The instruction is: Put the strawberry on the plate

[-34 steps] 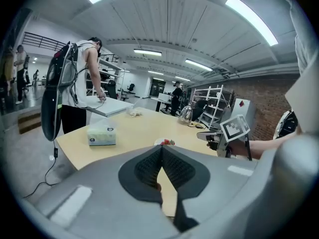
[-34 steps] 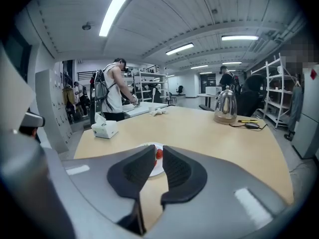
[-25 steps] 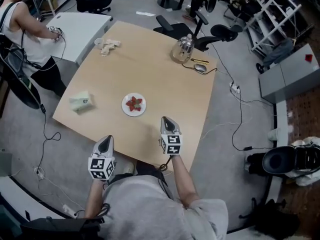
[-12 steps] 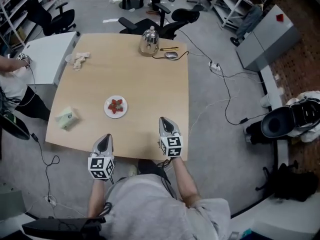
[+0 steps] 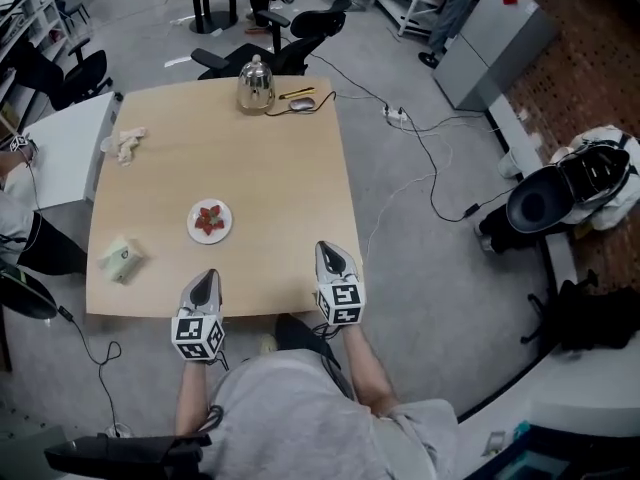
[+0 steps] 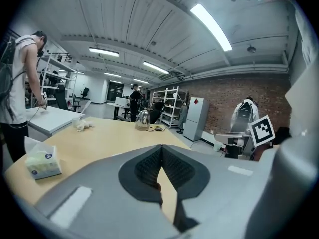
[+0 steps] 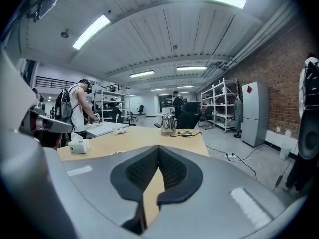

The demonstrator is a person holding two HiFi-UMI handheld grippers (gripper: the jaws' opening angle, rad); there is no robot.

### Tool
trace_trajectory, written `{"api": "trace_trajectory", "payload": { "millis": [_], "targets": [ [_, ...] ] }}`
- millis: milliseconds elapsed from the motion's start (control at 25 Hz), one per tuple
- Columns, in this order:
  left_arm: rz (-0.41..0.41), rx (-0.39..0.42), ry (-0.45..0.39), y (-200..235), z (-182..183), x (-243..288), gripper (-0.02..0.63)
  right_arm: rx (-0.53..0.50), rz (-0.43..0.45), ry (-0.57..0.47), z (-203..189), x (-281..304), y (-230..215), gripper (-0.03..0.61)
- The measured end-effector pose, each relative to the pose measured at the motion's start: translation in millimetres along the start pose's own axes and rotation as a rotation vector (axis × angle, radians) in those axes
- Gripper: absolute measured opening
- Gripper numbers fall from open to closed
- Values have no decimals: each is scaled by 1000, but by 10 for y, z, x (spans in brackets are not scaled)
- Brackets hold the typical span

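Since the strawberry (image 5: 209, 219) already lies on the plate (image 5: 193, 229), out on the table (image 5: 280, 168) ahead of the left gripper (image 5: 205, 280), little seems left to do. Both grippers hover at the near edge, the right gripper (image 5: 331, 255) too, jaws pressed together on nothing. Were it to be moved, I judge it light, soft and easily bruised (slick if wet); a gentle pinch across its broad middle, not the tip, with little force, would suit.
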State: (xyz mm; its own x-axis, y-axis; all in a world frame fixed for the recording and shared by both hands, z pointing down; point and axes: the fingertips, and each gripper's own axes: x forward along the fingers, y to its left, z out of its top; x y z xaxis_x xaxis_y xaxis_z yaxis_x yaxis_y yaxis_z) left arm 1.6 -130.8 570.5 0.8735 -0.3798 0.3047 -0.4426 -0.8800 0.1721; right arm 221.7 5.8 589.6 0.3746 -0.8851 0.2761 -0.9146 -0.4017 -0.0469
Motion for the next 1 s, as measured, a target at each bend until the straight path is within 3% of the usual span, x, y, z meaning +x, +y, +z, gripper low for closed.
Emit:
{"api": "trace_trajectory", "payload": {
  "millis": [400, 1000],
  "targets": [
    [-59, 30, 0, -126, -57, -139, 18, 42, -61, -34, -75, -513, 65, 6],
    [-66, 29, -3, -199, -143, -408, 18, 50, -79, -20, -234, -896, 183, 6]
  ]
}}
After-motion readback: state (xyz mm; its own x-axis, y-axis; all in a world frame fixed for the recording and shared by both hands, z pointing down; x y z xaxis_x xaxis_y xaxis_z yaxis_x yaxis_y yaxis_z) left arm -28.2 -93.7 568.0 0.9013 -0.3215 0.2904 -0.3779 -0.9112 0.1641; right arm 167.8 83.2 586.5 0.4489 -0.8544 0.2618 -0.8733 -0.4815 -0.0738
